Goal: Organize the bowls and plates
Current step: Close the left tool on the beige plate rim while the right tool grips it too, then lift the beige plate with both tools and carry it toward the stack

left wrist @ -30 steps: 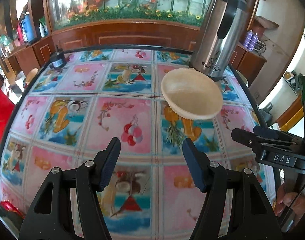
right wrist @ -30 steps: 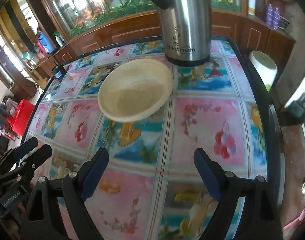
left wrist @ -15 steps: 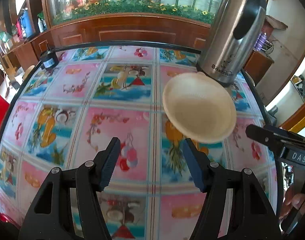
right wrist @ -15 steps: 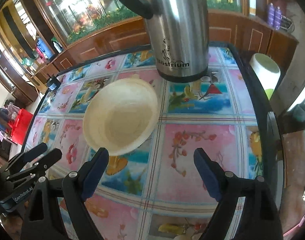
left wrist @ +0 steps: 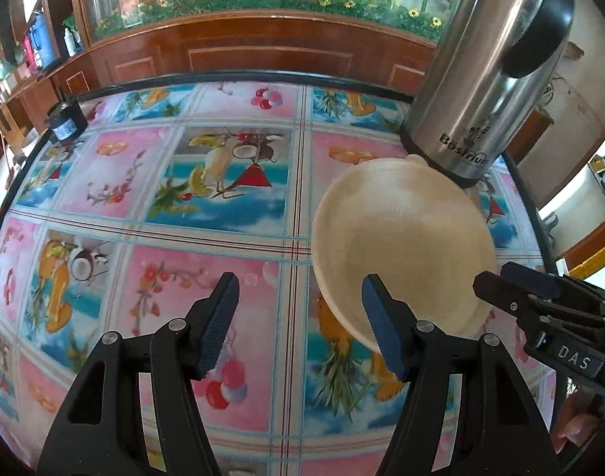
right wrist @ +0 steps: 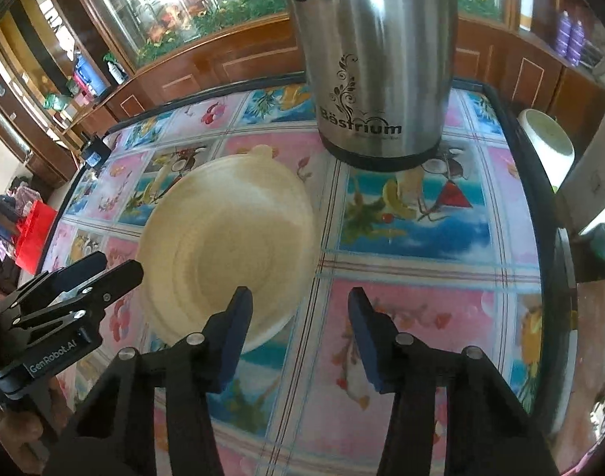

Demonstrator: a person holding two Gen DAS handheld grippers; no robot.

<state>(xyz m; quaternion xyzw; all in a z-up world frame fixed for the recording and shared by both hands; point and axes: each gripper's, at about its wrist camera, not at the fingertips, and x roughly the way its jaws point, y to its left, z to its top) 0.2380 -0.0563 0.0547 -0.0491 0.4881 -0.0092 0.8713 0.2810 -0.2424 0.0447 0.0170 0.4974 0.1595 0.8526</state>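
Left wrist view looks down on a round table (left wrist: 151,214) covered in a cloth of pink and blue fruit pictures. 1 cream bowl (left wrist: 401,254) sits on the right part of it, its far rim just beside the base of a steel "Bastrium" thermos jug (left wrist: 485,79). The left gripper (left wrist: 298,325) hangs above the cloth with its 2 blue-padded fingers apart and nothing between them; its right finger overlaps the bowl's near rim in the picture, but contact cannot be told. At the right edge the right gripper (left wrist: 513,285) reaches toward the bowl's right side, with part of a hand (left wrist: 576,428) below it.

Right wrist view shows the same bowl (right wrist: 227,246) lower left of the jug (right wrist: 378,59). The right gripper (right wrist: 298,333) is closing its jaws; the left finger lies over the bowl's near rim while the right finger is over bare cloth, so the rim stands between them, not yet pinched. The left gripper (right wrist: 112,269) comes in from the left, close to the bowl's left rim. A small dark jar (right wrist: 96,152) stands at the table's far left edge.
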